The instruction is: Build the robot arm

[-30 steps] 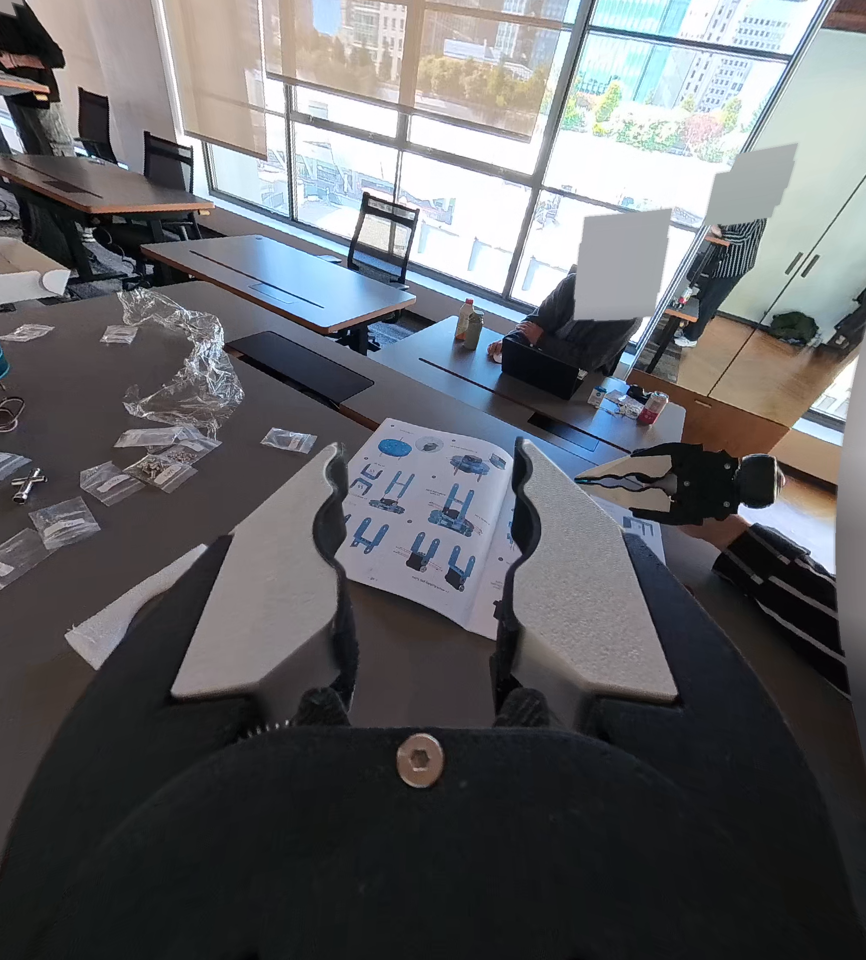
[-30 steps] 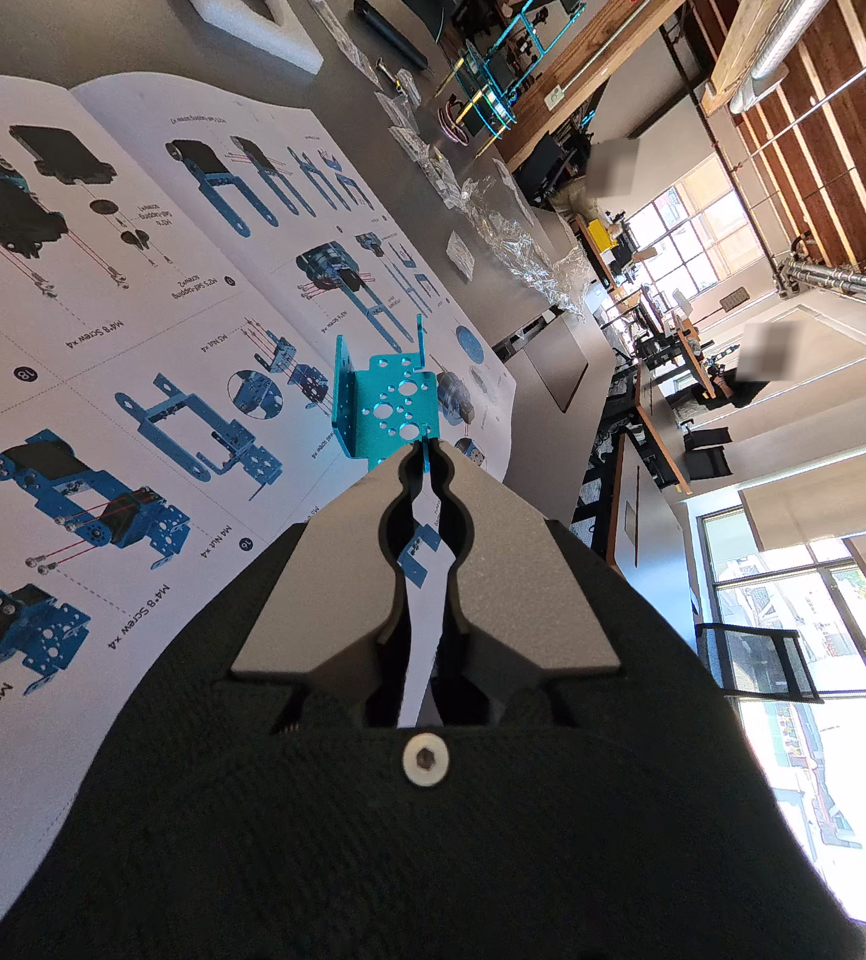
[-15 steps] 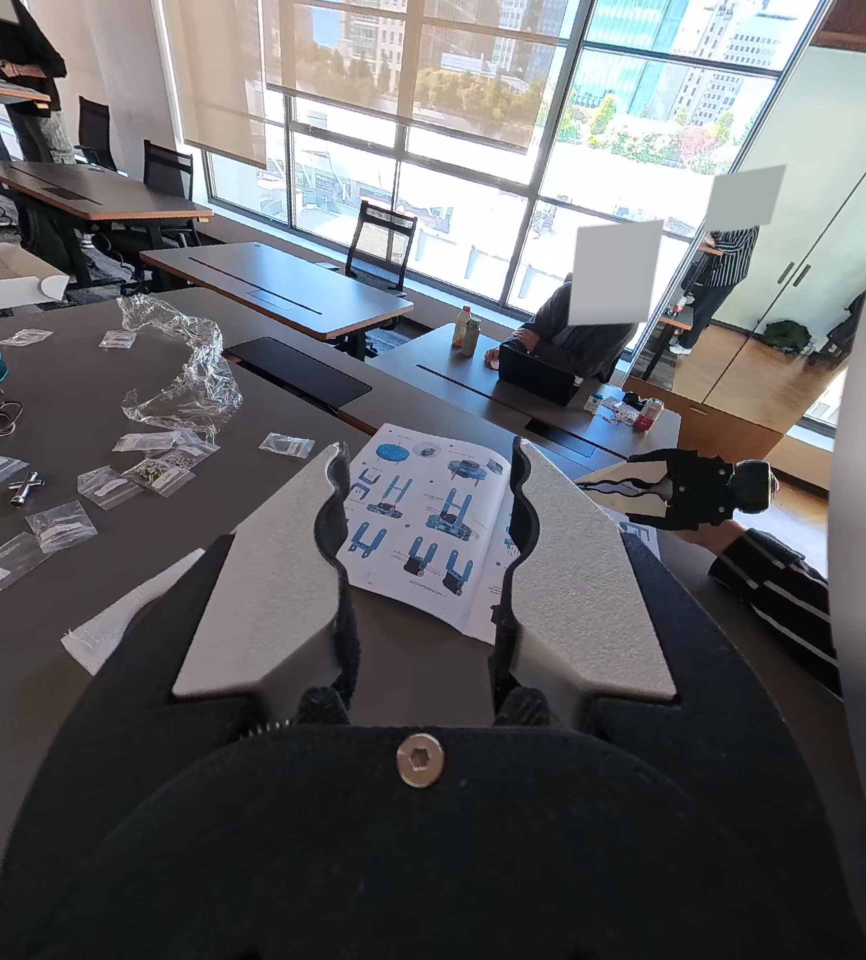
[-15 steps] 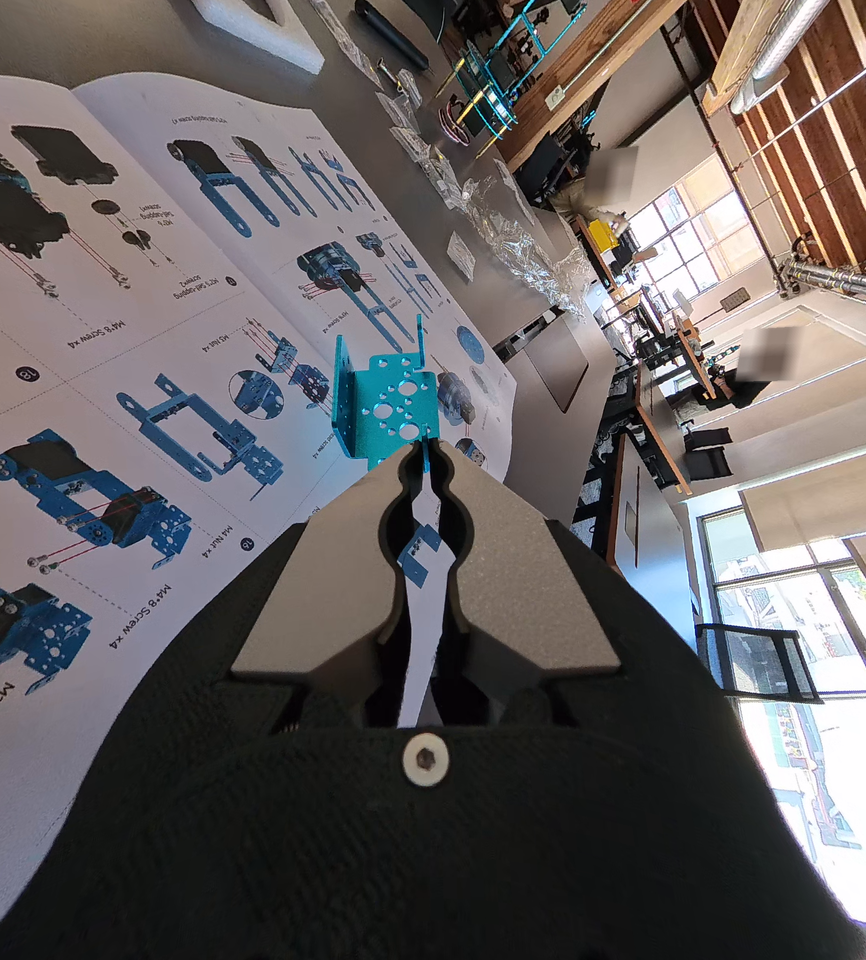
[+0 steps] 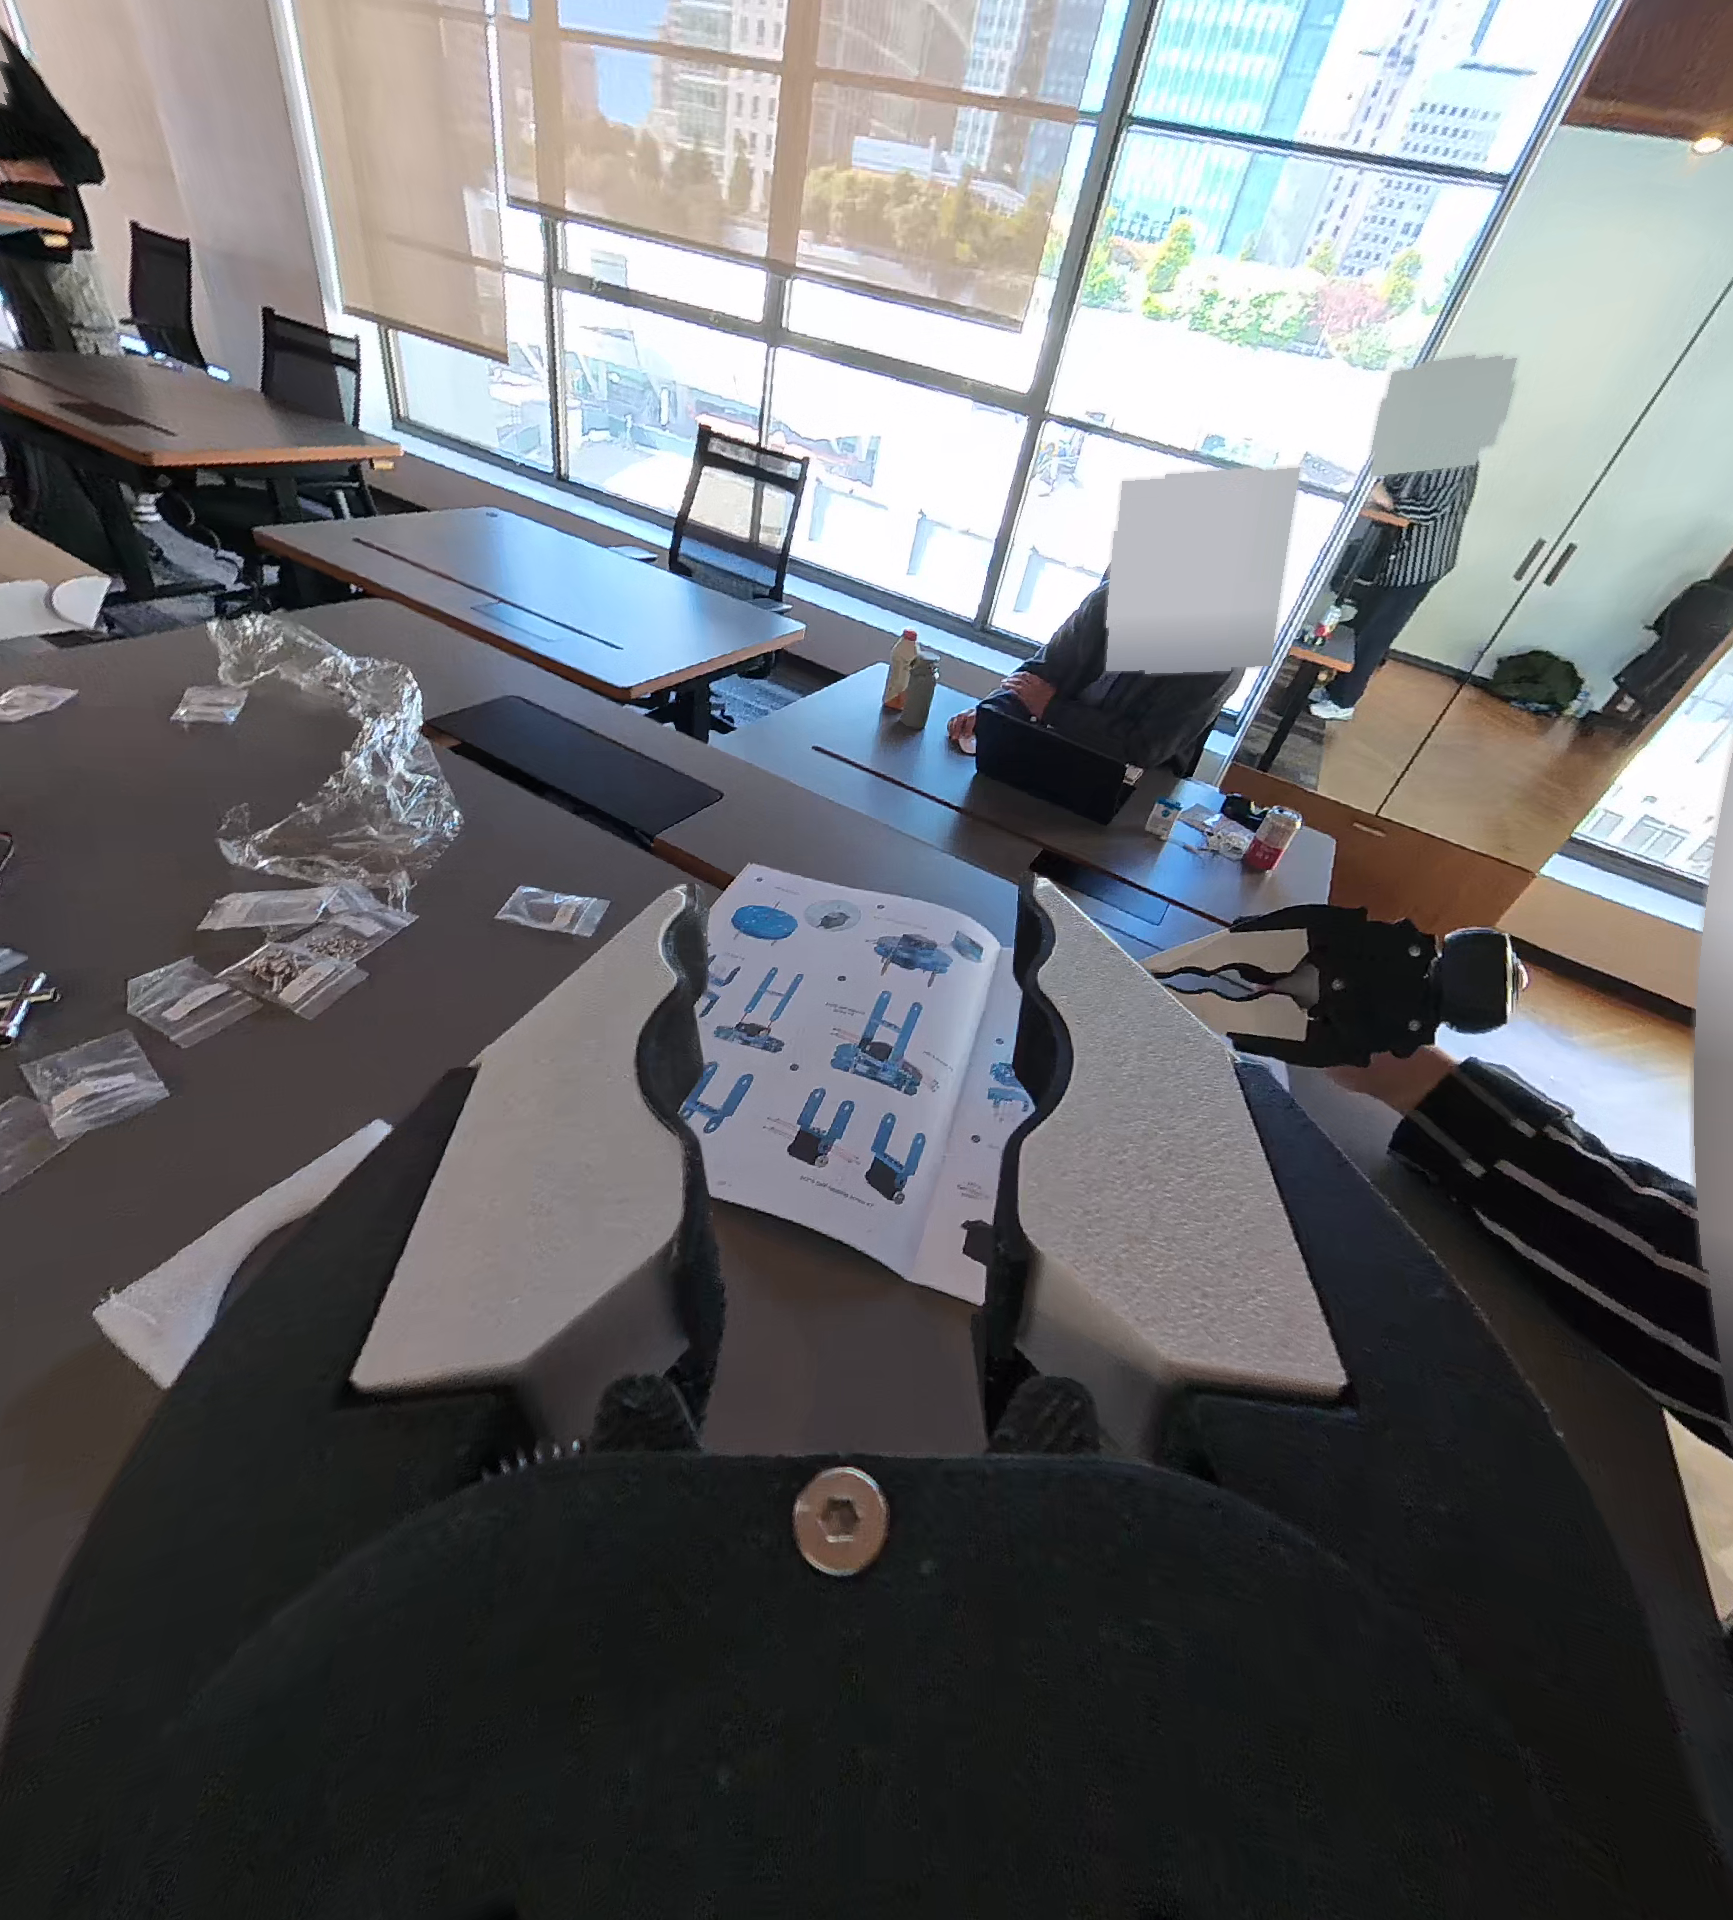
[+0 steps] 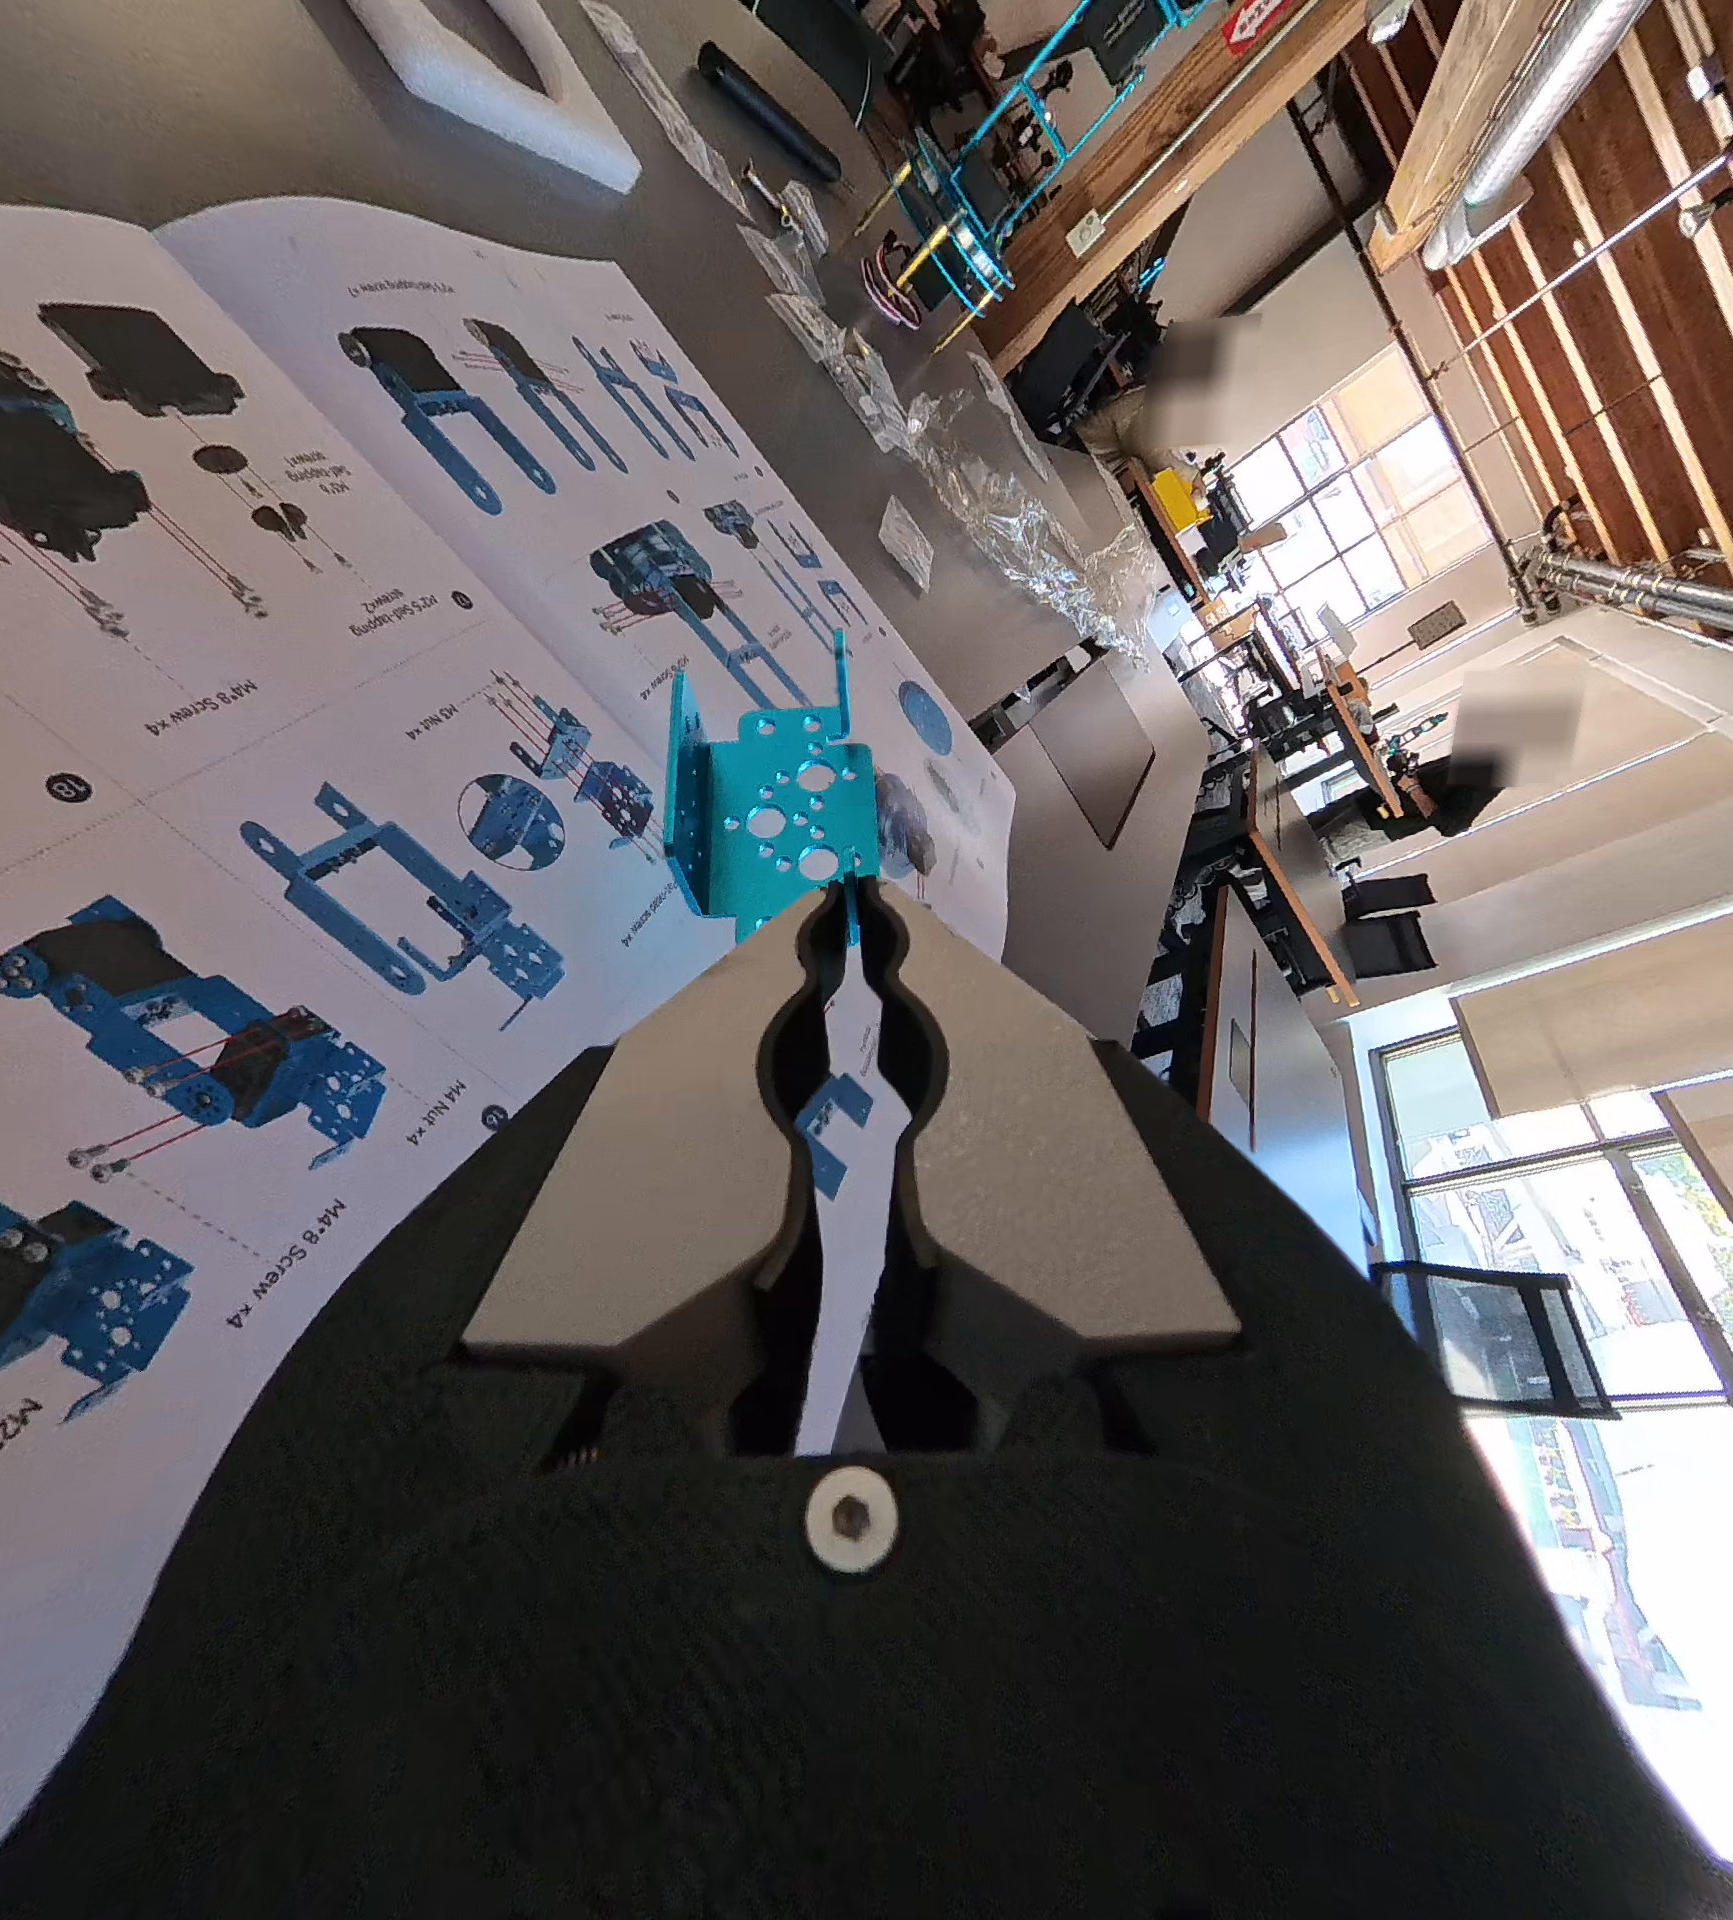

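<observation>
Over booklet [image 6: 218,727]: right gripper [image 6: 849,902] pinches teal bracket [image 6: 774,805]; left gripper [image 5: 851,914] gapes.

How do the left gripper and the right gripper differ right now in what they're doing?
The left gripper is open, with a wide gap between its fingers; the right gripper is shut. The left gripper holds nothing, while the right gripper pinches the edge of a teal perforated metal bracket. The left gripper is level, but the right gripper is rolled sideways. Both sit over the open instruction booklet on the dark table.
</observation>
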Demonstrator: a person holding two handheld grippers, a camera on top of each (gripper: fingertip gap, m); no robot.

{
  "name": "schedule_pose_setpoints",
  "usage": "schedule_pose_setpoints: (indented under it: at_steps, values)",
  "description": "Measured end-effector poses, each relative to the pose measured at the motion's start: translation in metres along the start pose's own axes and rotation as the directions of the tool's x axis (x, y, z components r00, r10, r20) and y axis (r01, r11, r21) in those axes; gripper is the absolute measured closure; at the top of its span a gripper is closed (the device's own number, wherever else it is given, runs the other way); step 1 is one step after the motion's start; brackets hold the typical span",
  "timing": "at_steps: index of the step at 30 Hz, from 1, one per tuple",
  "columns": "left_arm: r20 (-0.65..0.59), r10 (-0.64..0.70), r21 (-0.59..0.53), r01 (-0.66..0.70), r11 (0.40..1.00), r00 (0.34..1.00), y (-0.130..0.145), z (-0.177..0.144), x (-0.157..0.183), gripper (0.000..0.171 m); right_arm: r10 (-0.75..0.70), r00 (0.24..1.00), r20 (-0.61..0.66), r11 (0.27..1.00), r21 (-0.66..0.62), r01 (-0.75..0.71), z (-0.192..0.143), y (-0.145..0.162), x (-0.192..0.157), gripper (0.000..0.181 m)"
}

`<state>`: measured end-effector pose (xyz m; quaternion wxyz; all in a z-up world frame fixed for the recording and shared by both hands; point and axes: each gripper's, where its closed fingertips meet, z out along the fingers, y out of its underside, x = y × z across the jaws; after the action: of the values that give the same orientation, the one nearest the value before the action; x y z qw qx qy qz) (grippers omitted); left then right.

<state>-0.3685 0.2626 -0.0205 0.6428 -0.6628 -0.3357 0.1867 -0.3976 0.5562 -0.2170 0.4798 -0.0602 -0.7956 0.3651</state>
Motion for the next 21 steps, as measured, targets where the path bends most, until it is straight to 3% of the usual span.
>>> schedule_pose_setpoints:
  at_steps: [9,14,21]
  values:
    - [-0.137,0.015,0.038,-0.01,0.999,0.99,-0.012,-0.004,0.04,0.124,-0.112,0.99,-0.082,0.994,0.0,0.112,-0.011,-0.027,-0.001,0.18]
    - [-0.096,0.109,0.061,-0.103,0.993,0.989,-0.015,-0.013,0.054,0.126,-0.058,0.991,-0.122,0.998,0.018,0.06,-0.02,-0.024,0.008,0.18]
    - [-0.149,0.029,0.018,-0.027,0.999,0.988,0.002,-0.009,0.065,0.131,-0.015,0.991,-0.136,0.998,0.054,0.022,-0.024,-0.025,0.014,0.18]
